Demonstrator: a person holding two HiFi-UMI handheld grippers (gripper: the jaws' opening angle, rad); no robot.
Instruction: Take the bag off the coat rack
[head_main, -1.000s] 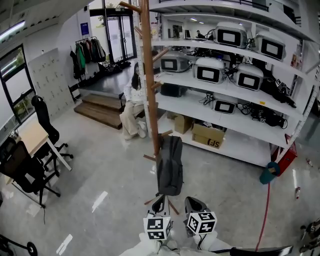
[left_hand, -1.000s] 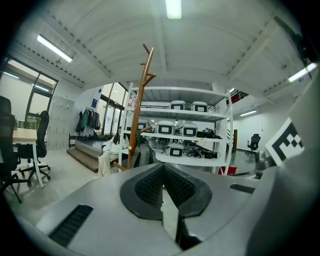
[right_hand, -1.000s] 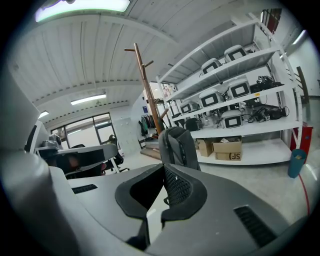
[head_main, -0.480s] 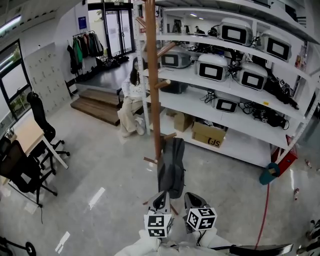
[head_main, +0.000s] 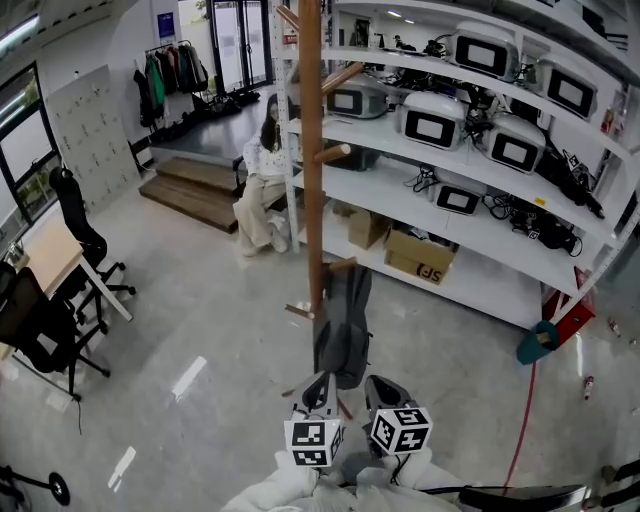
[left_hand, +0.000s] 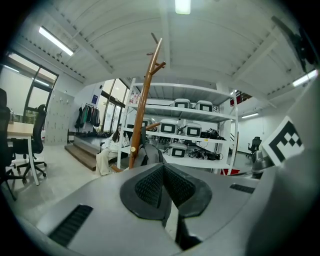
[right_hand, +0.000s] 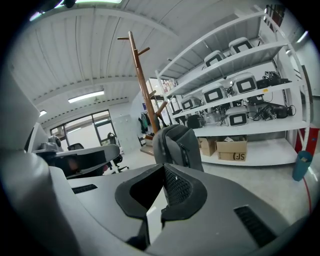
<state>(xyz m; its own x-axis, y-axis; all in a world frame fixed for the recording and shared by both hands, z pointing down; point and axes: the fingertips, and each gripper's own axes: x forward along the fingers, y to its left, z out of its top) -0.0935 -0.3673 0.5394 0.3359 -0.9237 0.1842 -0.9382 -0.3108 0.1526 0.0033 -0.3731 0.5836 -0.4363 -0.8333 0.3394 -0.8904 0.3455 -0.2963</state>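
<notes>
I am looking down at a wooden coat rack (head_main: 312, 150) that stands on the grey floor (head_main: 200, 320), in front of a long white shelf (head_main: 470, 235) full of monitors and cables. The bag (head_main: 342, 325) is a dark grey backpack. It hangs upright on the rack, low on the pole, on the side that faces the shelf. Its top is at a short peg and its body lies against the pole.

The left claw (head_main: 318, 385) and the right claw (head_main: 380, 388) are side by side at the bottom of the head view, just below the bag in the picture, and both point toward it. From this view I cannot tell if either one touches it.

In the left gripper view, the left claw (left_hand: 163, 167) has its two jaws pressed together with nothing between them. The rack (left_hand: 142, 110) and the bag (left_hand: 150, 154) stand further ahead.

In the right gripper view, the right claw (right_hand: 163, 167) also has its jaws together at the tips and holds nothing. The bag (right_hand: 177, 145) rises directly behind the tips, with the rack (right_hand: 145, 85) behind it.

A person (head_main: 262, 185) in light clothes sits near the shelf, behind the rack. A cardboard box (head_main: 415, 265) sits on the lowest shelf board. At the left, black office chairs (head_main: 45, 330) stand beside a light wooden counter (head_main: 50, 265).
</notes>
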